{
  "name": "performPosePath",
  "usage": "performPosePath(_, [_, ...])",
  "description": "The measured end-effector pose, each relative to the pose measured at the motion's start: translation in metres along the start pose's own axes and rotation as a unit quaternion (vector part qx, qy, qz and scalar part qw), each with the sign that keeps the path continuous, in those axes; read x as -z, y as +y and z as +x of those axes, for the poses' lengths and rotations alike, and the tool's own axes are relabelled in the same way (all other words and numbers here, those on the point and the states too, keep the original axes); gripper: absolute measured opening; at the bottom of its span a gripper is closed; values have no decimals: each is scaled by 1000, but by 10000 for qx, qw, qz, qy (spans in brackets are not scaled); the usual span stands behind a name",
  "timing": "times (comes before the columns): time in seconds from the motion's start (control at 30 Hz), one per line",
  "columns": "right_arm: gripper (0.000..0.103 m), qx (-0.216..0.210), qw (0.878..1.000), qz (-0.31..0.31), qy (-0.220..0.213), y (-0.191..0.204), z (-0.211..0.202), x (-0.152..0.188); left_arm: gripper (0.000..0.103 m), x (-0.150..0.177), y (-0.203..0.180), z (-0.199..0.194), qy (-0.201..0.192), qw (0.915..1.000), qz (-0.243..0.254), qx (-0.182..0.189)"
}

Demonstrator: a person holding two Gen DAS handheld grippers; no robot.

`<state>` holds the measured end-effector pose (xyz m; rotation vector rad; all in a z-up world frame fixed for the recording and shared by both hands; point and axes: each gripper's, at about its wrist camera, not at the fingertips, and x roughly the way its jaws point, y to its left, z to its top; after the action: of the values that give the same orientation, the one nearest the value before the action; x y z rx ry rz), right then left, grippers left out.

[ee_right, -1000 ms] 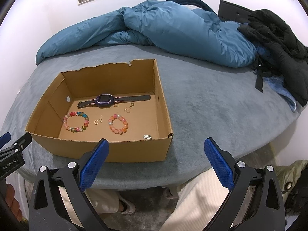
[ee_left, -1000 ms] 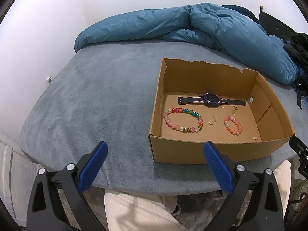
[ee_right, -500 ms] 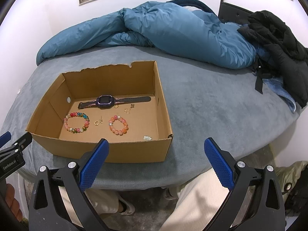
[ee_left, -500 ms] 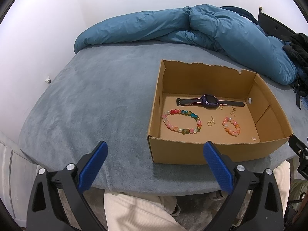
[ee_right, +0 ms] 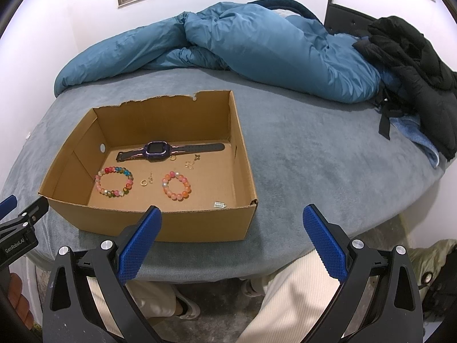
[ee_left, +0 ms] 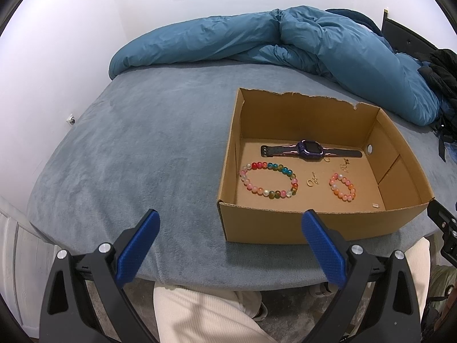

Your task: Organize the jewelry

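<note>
Bedspread point(ee_left: 142, 143) and box point(ee_left: 314, 223) have barely shifted; jewelry, watch point(ee_left: 310, 150) at twelve o'clock, lies unmoved; left gripper point(ee_left: 228, 228) and right gripper point(ee_right: 232, 228) hang spread, empty.

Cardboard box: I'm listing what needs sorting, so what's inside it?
Inside the cardboard box lie a purple watch, a multicoloured bead bracelet, a smaller orange-pink bead bracelet, several tiny gold pieces and a small tag. The near wall hides the floor strip behind it.
</note>
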<state>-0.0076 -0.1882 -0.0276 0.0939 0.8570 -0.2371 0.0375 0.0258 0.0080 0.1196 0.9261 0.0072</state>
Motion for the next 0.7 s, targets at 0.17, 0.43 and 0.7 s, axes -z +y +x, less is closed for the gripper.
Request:
performPosePath(0.17, [95, 4, 10000, 5, 4, 0, 0, 1, 97, 0, 0, 0, -1, 10000, 4, 1])
performPosePath(0.43, [95, 9, 10000, 6, -2, 1, 0, 1, 97, 0, 1, 0, -1, 10000, 8, 2])
performPosePath(0.7, [95, 10, 10000, 6, 3, 2, -1, 0, 97, 0, 1, 1, 2, 10000, 4, 6])
